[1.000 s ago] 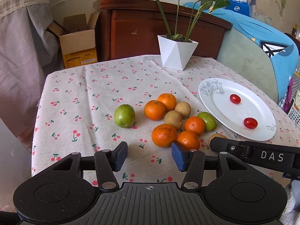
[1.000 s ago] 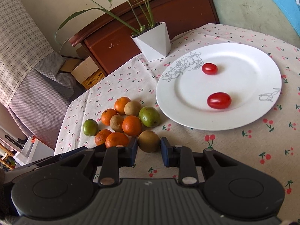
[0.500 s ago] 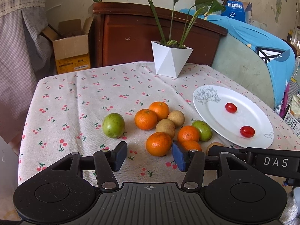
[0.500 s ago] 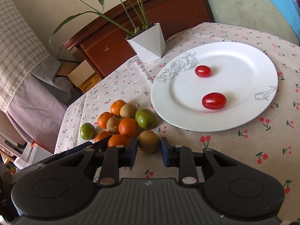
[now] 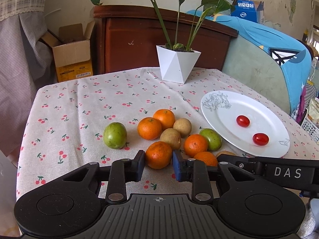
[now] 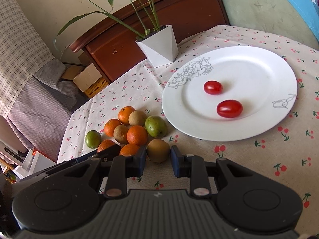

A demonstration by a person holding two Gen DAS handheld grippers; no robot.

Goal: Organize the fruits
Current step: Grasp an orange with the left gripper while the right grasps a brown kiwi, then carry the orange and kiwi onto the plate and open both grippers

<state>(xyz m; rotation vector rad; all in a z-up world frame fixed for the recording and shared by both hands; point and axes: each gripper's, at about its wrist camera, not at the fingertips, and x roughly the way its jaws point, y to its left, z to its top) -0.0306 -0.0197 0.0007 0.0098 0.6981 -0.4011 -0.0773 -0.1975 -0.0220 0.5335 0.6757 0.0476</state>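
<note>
While clamped, orange between left tongs, tablecloth beneath

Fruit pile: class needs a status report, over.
Left gripper shut on an orange. Right gripper shut on a brown fruit. Plate holds two tomatoes. Nothing blocking.

1. A table is wearing a pale cloth printed with red cherries.
2. A white faceted planter is standing near the table's far edge.
3. A white plate is lying toward the right edge, its rim bearing a grey line drawing.
4. Oranges, brown fruits and a green fruit are clustering just beside the plate, toward the near edge.
5. Another green fruit is sitting slightly apart on the cluster's left.
</note>
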